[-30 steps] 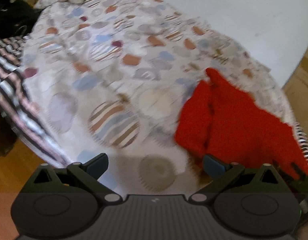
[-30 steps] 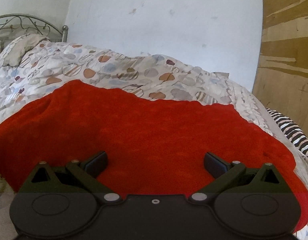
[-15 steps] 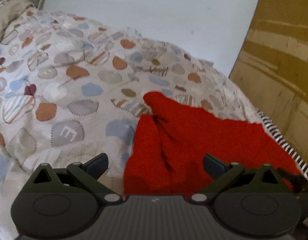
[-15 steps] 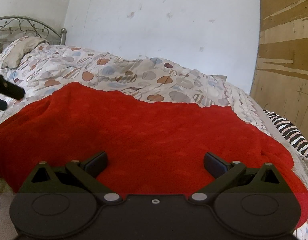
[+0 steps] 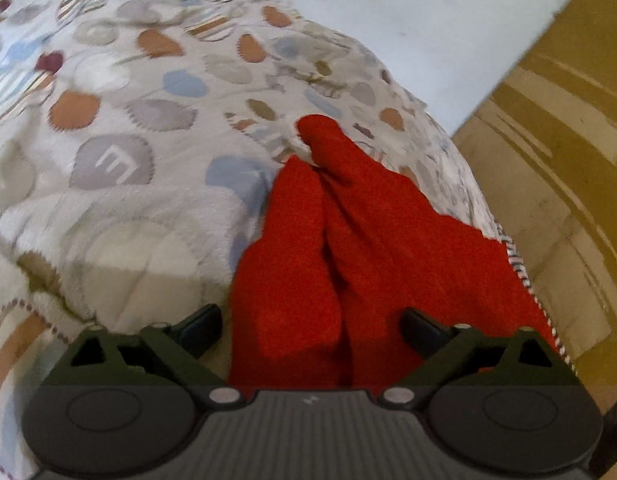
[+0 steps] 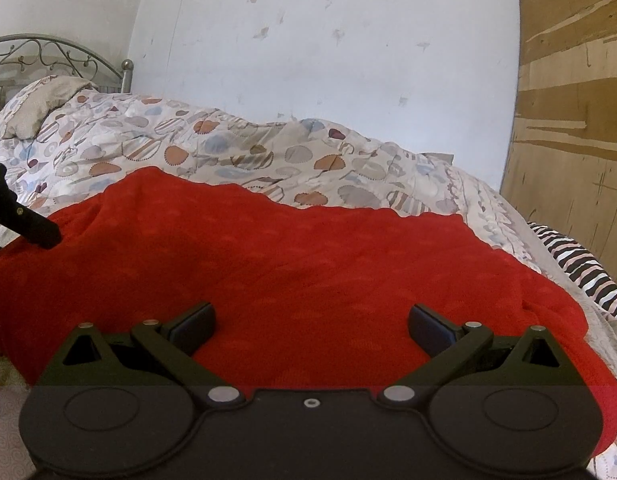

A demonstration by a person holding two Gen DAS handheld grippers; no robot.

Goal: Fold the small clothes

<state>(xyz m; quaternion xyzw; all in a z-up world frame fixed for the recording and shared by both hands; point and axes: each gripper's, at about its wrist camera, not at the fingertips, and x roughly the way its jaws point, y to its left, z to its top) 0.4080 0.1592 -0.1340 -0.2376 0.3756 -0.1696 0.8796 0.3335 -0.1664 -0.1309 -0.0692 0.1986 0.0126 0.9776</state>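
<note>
Spread across the near edge of a patchwork-print quilted bed cover point(image 6: 236, 148): a fuzzy red knitted garment point(image 6: 308, 272), long axis running left to right. At its bunched left end, left gripper point(image 5: 310, 326) wide but closing, a ridged fold of the red knit between the jaws, pads not yet pressing. Nearer that end than the other hand. Further right, right gripper point(image 6: 310, 326) fully spread above the flat middle, holding nothing. Garment's near hem hidden beneath both gripper bodies; its shape and sleeves hard to make out.

pale letter "E" on grey patch of quilt point(image 5: 108, 128)
</note>
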